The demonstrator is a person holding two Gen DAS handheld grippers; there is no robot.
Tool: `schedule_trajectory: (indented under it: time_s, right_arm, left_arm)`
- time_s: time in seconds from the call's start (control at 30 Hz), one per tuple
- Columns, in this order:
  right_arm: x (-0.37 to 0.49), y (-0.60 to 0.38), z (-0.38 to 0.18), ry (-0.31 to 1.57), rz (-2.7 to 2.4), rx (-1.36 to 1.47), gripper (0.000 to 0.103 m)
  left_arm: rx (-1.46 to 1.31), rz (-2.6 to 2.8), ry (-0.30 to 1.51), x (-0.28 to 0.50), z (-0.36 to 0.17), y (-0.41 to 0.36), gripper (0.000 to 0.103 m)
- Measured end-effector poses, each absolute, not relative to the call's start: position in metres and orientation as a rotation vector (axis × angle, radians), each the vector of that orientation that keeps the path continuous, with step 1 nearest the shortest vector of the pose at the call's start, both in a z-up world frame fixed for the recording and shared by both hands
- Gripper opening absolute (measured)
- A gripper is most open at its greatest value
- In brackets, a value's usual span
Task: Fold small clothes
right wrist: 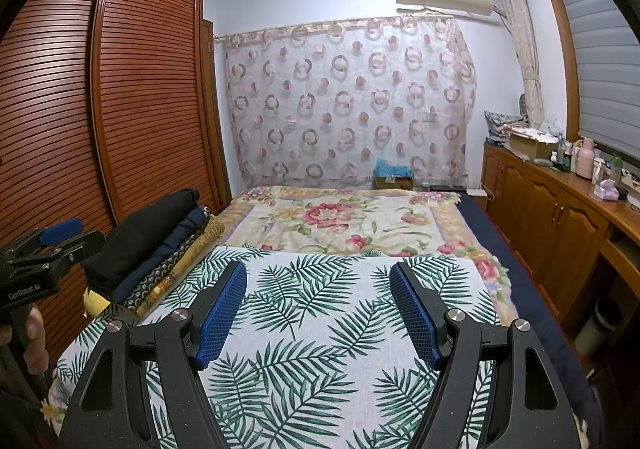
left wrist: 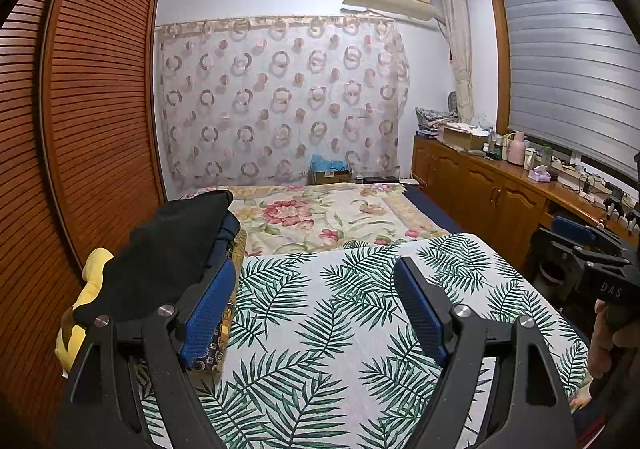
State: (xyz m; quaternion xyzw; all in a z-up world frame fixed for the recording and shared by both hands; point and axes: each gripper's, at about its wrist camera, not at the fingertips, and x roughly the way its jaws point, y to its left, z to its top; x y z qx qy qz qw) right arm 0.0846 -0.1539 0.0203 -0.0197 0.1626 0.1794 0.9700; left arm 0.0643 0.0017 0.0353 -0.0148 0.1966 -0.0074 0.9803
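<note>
A stack of folded clothes (right wrist: pixel 152 245) lies at the left edge of the bed, a black piece (left wrist: pixel 168 249) on top, dark blue and patterned pieces under it, a yellow one (left wrist: pixel 90 297) at the bottom. A palm-leaf cloth (right wrist: pixel 328 313) is spread flat on the bed in front of me. My left gripper (left wrist: pixel 316 281) is open and empty above the cloth, just right of the stack. My right gripper (right wrist: pixel 318 281) is open and empty above the cloth's middle. Each gripper shows at the edge of the other's view.
A floral blanket (right wrist: pixel 340 221) covers the far half of the bed. A slatted wooden wardrobe (right wrist: pixel 140 97) stands close on the left. A wooden cabinet (right wrist: pixel 560 217) with bottles and boxes runs along the right wall under the window. A cardboard box (right wrist: pixel 392 179) sits by the curtain.
</note>
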Motion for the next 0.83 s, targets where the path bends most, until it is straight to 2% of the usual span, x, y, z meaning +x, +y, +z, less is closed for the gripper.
schedule_trajectory:
  time_s: [0.83]
  right_arm:
    - [0.0843,-0.1565,0.0195,0.329,0.365,-0.037,0.076]
  left_arm:
    - [-0.029,-0.015,0.395,0.0636,0.0364,0.0025,0.082]
